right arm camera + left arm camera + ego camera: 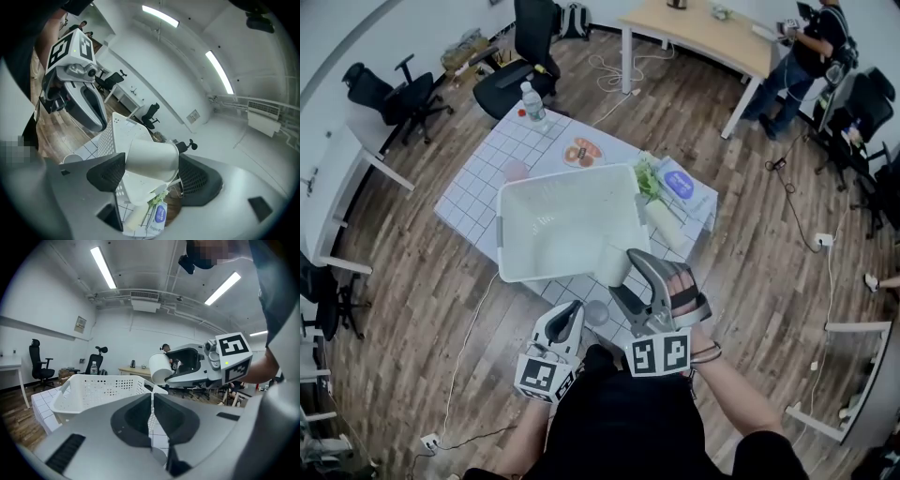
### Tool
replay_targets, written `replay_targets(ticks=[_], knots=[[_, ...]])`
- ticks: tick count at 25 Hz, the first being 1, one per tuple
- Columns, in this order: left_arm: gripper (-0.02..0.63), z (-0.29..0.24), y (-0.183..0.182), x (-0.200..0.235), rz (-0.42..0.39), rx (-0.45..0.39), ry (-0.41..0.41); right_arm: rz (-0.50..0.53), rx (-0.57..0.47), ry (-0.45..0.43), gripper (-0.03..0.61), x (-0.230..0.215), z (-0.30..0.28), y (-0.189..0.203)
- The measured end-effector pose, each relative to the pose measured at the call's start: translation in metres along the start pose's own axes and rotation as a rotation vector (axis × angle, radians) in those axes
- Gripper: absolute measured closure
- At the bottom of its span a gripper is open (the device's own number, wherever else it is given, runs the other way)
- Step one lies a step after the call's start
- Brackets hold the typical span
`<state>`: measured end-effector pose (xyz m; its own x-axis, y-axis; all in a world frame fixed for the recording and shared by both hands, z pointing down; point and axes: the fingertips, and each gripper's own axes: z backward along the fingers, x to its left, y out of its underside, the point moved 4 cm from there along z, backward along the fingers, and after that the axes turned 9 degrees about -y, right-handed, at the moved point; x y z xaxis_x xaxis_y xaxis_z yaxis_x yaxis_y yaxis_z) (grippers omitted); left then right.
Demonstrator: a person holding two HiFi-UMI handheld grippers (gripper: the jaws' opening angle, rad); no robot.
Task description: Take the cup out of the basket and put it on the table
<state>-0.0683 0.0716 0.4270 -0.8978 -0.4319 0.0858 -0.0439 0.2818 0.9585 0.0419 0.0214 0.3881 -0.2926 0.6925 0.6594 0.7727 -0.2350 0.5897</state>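
The cup (152,159) is seen as matt white and paper-like; the basket (562,220) is moulded in perforated white plastic; the tabletop (483,192) is covered by a gridded sheet; the floor (750,244) is laid in wood planks; the right gripper (151,165) is shelled in smooth grey plastic, its pads (194,180) dark and ribbed.

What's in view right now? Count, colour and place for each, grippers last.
cup: 1, white, on its side, held at the basket's near right corner
basket: 1, white, perforated, empty, mid-table
table: 1, white grid cover, middle of the room
water bottle: 1, clear, table's far edge
plate: 1, orange food on it, beyond the basket
pink item: 1, left of the plate
greens: 1 bunch, right of the basket
blue packet: 1, table's right edge
small cup: 1, pale, table's near edge
office chairs: several, black, around the room
left gripper: shut, empty
right gripper: shut on the cup
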Motion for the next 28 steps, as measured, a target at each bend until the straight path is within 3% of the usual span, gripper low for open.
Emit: replay_targets(ticks=[12, 18, 20, 25, 28], knots=[[0.604, 0.012, -0.001, -0.044, -0.024, -0.027, -0.049, -0.232, -0.180, -0.002, 0.235, 0.014, 0.061, 0.023], [0.604, 0.026, -0.002, -0.056, -0.021, -0.048, -0.085, -0.372, -0.312, -0.074, 0.235, 0.023, 0.086, 0.034], [0.604, 0.032, -0.004, -0.057, -0.020, -0.060, -0.078, -0.443, -0.360, -0.112, 0.235, 0.024, 0.094, 0.036], [0.604, 0.046, -0.011, -0.054, -0.038, -0.085, -0.045, -0.749, -0.538, -0.156, 0.235, 0.019, 0.111, 0.033], [0.604, 0.056, -0.014, -0.046, -0.055, -0.096, -0.035, -0.798, -0.587, -0.204, 0.235, 0.020, 0.118, 0.028]])
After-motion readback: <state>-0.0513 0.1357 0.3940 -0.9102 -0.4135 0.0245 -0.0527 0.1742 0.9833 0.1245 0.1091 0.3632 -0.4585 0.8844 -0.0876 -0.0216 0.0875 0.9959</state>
